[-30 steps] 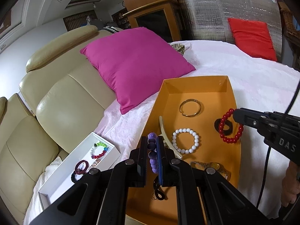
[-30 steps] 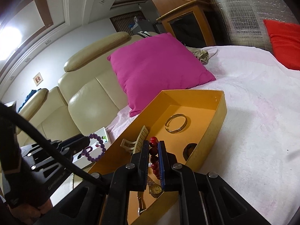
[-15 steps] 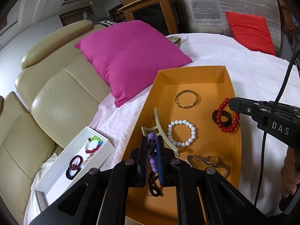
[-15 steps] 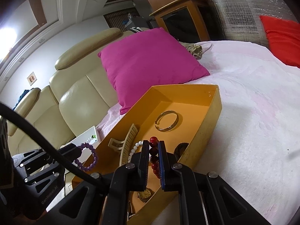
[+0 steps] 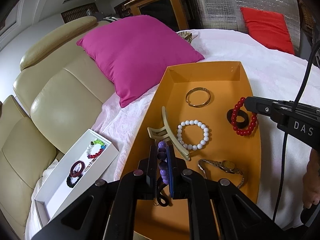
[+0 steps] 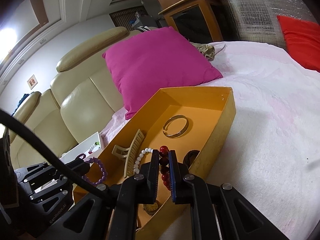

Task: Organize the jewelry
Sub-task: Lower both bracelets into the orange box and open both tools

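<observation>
My left gripper (image 5: 162, 156) is shut on a purple bead bracelet (image 5: 162, 160) and holds it above the near end of the orange tray (image 5: 200, 70). My right gripper (image 6: 164, 160) is shut on a red bead bracelet (image 6: 164, 164), seen hanging over the tray's right side in the left wrist view (image 5: 243, 118). In the tray lie a gold bangle (image 5: 198, 99), a white bead bracelet (image 5: 193, 135), a beige hair claw (image 5: 170, 134), a gold watch (image 5: 224, 167) and a black hair tie (image 5: 240, 118). A white box (image 5: 60, 178) at the left holds a multicoloured bracelet (image 5: 96, 149) and dark rings.
The tray sits on a white-pink bedspread (image 6: 270, 120). A magenta pillow (image 5: 138, 56) lies behind it against a cream leather sofa (image 5: 60, 104). A red cushion (image 5: 266, 30) is at the far right. A wooden cabinet (image 5: 160, 6) stands at the back.
Both grippers have drawn back and up a little with their bracelets still held. More of the tray's near end, with the watch, has come into the left view.
</observation>
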`<action>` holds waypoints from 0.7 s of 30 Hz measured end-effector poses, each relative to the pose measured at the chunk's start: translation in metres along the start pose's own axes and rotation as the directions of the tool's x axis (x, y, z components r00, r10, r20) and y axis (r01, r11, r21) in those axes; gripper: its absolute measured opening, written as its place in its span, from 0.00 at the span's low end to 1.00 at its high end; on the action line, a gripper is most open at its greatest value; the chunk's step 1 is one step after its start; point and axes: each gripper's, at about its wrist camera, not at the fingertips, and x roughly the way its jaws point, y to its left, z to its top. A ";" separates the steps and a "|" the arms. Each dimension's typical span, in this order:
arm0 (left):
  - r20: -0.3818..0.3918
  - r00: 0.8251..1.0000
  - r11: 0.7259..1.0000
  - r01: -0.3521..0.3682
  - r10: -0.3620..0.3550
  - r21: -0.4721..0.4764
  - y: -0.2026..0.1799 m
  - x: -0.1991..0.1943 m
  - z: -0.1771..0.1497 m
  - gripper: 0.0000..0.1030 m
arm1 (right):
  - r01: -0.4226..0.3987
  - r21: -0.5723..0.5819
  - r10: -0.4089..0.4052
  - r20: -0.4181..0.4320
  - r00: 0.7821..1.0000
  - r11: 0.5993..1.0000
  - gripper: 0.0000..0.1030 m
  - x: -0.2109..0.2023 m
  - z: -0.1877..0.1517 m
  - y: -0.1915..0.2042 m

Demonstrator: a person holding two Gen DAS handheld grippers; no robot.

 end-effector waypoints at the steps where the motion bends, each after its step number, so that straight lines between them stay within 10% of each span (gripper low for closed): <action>1: -0.002 1.000 1.000 0.000 0.000 0.000 0.000 0.001 0.000 0.09 | 0.002 0.000 -0.002 -0.001 1.000 1.000 0.10 0.000 0.000 0.000; 21: -0.047 0.999 1.000 0.000 0.001 0.007 -0.002 0.016 -0.008 0.09 | 0.022 0.004 -0.022 -0.037 0.999 1.000 0.10 0.012 -0.004 -0.002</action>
